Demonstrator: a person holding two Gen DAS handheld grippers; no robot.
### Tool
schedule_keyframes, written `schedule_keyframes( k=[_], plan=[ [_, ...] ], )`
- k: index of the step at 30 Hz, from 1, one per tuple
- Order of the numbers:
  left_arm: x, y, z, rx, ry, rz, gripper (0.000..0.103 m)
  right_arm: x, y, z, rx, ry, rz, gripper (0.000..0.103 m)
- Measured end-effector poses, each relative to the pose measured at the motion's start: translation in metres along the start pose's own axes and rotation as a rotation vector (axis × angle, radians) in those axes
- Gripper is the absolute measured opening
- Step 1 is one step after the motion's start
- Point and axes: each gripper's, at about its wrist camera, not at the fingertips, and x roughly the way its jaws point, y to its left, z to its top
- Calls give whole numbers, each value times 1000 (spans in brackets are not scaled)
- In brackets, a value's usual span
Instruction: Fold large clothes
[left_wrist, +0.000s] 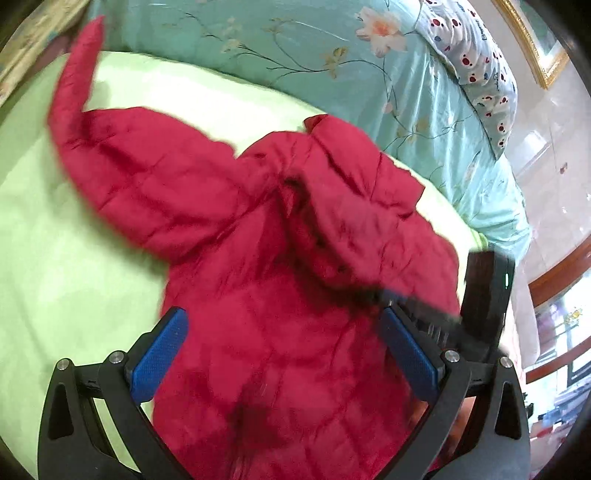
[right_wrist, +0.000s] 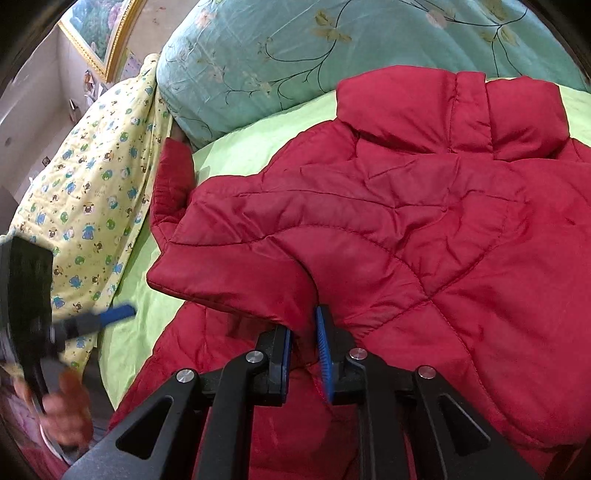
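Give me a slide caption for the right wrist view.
Right gripper pinches a folded sleeve of the red puffer jacket on the green sheet.

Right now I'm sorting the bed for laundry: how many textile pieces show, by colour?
Red: 1, the jacket
Plain green: 1, the sheet
Teal floral: 1, the quilt
Yellow print: 1, the blanket
White dotted: 1, the pillow
Total: 5
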Motion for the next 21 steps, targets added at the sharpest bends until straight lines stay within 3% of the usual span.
schedule_keyframes(
  k=[5,6,8,9,10,11,16,21],
  plan=[
    [41,4,37,-106,85,-187,102,2,2,-2,-7,-15,-7,18],
    [49,5,42,-116,92,-192,98,3,4,-2,-7,-17,-8,18],
    [63,3,48,-105,113,-183,82,3,4,-3,-10,-18,-9,19],
    [69,1,50,-97,127,-180,61,3,4,-3,-9,-19,-11,19],
    [75,1,50,-91,143,-173,32,2,4,-4,-6,-18,-11,20],
    [83,0,50,-77,165,-152,21,1,3,-5,-2,-16,-9,24],
    [79,1,42,14,137,-85,17,-28,-1,-18,10,-21,6,38],
    [70,0,34,122,144,-46,17,-83,-35,-17,77,-130,-119,40]
  ],
)
